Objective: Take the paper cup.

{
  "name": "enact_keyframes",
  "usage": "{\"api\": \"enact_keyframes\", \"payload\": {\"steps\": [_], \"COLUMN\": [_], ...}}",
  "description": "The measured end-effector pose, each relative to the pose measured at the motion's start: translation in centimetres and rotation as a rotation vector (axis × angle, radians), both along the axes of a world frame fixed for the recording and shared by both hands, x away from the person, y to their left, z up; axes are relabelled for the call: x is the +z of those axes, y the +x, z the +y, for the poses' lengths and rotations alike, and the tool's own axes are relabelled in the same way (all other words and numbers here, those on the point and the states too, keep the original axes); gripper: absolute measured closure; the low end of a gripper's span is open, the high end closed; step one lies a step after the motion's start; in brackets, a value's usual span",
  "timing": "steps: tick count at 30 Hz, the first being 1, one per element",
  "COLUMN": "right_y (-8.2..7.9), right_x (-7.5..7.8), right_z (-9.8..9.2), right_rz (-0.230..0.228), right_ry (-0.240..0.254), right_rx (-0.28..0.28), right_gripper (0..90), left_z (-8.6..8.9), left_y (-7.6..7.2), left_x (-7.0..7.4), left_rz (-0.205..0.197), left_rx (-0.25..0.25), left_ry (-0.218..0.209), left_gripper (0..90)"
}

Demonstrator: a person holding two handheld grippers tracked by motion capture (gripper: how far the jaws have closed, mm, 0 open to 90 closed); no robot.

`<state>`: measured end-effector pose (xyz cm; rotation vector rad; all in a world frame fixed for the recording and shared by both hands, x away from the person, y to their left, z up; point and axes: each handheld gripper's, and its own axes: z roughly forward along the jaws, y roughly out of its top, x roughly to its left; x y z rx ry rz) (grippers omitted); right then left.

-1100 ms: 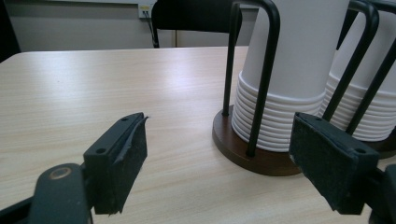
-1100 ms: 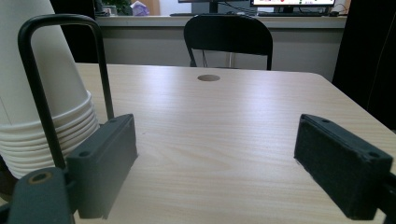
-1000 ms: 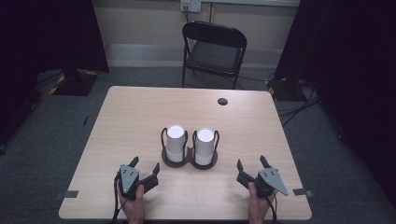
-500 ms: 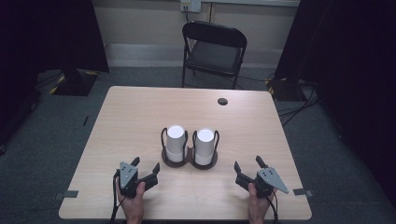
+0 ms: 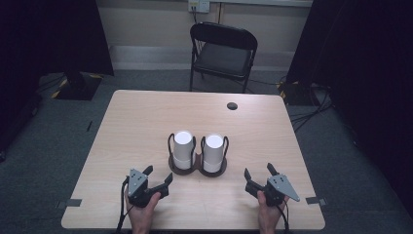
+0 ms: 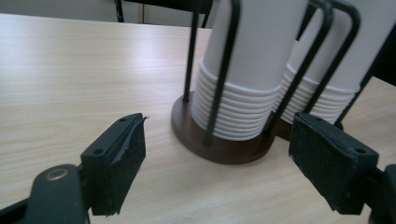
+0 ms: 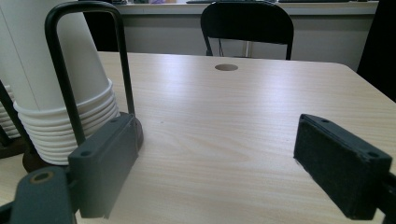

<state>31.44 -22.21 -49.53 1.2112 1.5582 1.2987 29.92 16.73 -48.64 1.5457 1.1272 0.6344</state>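
Two stacks of upside-down white paper cups stand side by side at the table's middle, each in a dark round holder with black wire loops: the left stack [image 5: 183, 149] and the right stack [image 5: 213, 152]. My left gripper [image 5: 159, 176] rests near the front edge, left of the stacks, jaws open and empty. In the left gripper view the left stack [image 6: 252, 70] rises just beyond the open jaws. My right gripper [image 5: 259, 176] sits front right, open and empty. The right gripper view has the right stack [image 7: 56, 74] at its left, behind the left jaw.
The wooden table [image 5: 141, 126] has a round cable hole [image 5: 232, 106] near its far right. A black folding chair [image 5: 221, 53] stands beyond the far edge. Cables lie on the grey floor at the right. Tape marks sit at the table's front corners.
The right gripper has shifted slightly left toward the stacks. The left gripper and the cups have barely moved.
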Motion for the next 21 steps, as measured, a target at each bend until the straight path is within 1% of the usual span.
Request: {"api": "enact_keyframes", "payload": {"steps": [3, 5, 7, 9, 11, 12, 15, 17, 18, 19, 21], "right_y": [-0.1, -0.1, 0.0, 0.0, -0.1, -0.1, -0.1, -0.1, -0.1, -0.1, -0.1], "right_x": [0.0, 0.0, 0.0, 0.0, 0.0, 0.0, 0.0, 0.0, 0.0, 0.0, 0.0], "right_z": [0.0, 0.0, 0.0, 0.0, 0.0, 0.0, 0.1, 0.1, 0.1, 0.1, 0.1], "right_rz": [-0.004, -0.005, -0.002, -0.003, -0.004, -0.003, -0.001, -0.001, 0.0, 0.0, 0.001], "right_ry": [0.0, 0.001, -0.001, 0.0, 0.002, 0.0, -0.005, -0.005, -0.005, -0.004, -0.004], "right_rx": [0.003, 0.001, 0.004, 0.003, -0.001, 0.002, 0.004, 0.005, 0.006, 0.007, 0.006], "right_gripper": [13.2, 13.2, 13.2, 13.2, 13.2, 13.2, 13.2, 13.2, 13.2, 13.2, 13.3], "left_z": [-0.7, -1.0, -1.2, -1.6, -2.0, -2.2, -3.1, -3.3, -3.6, -4.1, -4.3], "left_y": [-0.1, -0.1, 0.0, 0.1, 0.1, 0.2, 0.4, 0.6, 0.7, 0.8, 0.8], "left_x": [0.6, 0.9, 1.2, 1.6, 1.9, 2.1, 2.9, 3.1, 3.3, 3.6, 3.7], "left_rz": [-0.019, -0.024, -0.03, -0.029, -0.04, -0.043, -0.041, -0.039, -0.038, -0.045, -0.047], "left_rx": [-0.03, -0.044, -0.054, -0.075, -0.086, -0.098, -0.128, -0.13, -0.119, -0.125, -0.133], "left_ry": [0.006, 0.013, 0.013, 0.011, 0.011, 0.007, 0.008, 0.016, 0.035, 0.041, 0.045], "left_gripper": [20.9, 21.0, 21.3, 21.3, 21.4, 23.0, 23.1, 23.1, 23.5, 27.1, 27.3]}}
